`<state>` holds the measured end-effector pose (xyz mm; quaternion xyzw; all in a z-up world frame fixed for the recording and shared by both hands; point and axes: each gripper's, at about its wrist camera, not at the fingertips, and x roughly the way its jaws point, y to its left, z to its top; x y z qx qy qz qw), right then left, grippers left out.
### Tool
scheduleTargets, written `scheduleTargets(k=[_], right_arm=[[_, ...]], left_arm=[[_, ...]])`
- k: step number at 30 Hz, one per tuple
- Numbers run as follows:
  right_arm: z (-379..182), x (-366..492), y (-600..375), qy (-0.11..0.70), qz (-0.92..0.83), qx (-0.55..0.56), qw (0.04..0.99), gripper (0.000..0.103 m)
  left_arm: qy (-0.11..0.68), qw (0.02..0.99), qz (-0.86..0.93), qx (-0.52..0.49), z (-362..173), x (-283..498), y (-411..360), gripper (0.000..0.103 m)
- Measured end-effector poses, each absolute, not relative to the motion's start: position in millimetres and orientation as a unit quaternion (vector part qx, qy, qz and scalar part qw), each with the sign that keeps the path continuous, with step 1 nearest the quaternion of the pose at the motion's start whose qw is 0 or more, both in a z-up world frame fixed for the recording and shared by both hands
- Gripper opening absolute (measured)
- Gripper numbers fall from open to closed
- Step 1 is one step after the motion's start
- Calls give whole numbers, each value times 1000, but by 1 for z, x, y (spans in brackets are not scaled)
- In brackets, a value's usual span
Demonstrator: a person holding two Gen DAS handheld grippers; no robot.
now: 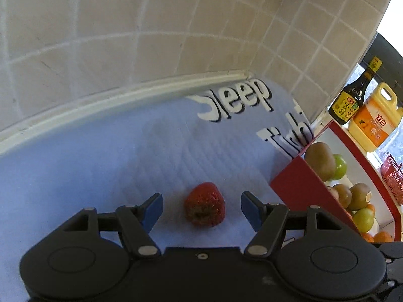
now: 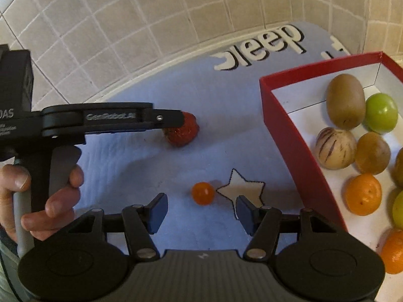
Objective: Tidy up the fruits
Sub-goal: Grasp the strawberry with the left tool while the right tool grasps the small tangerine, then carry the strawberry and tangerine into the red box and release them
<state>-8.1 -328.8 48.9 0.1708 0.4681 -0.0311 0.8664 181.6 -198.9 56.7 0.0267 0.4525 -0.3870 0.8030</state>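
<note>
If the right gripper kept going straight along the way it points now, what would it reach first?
Most likely the small orange fruit, which lies on the blue mat just ahead of the right gripper, roughly between its open fingers. Depth is hard to judge; beyond it there is only mat.

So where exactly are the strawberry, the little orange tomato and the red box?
strawberry (image 1: 204,204): left wrist view, middle of its red flesh.
tomato (image 2: 203,192): right wrist view, centre of its skin.
box (image 2: 289,136): right wrist view, outer face of its near red wall.
</note>
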Motion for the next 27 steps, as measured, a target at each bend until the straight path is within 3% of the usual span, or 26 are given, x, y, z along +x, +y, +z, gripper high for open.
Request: scheduleTargets(k=[10, 16, 17, 22, 27], right_arm=[[32, 4, -318, 461, -36, 146, 874, 46], [30, 10, -312, 459, -54, 111, 880, 24], [30, 10, -311, 459, -56, 108, 880, 24], [34, 6, -311, 453, -52, 113, 883, 23], [63, -7, -317, 424, -50, 117, 897, 23]], left_arm=[[459, 798, -389, 34, 42, 184, -216, 80], [454, 803, -383, 46, 40, 182, -220, 53], [452, 805, -381, 49, 41, 181, -220, 47], [436, 814, -379, 58, 46, 176, -219, 46], [383, 833, -396, 52, 87, 161, -215, 46]])
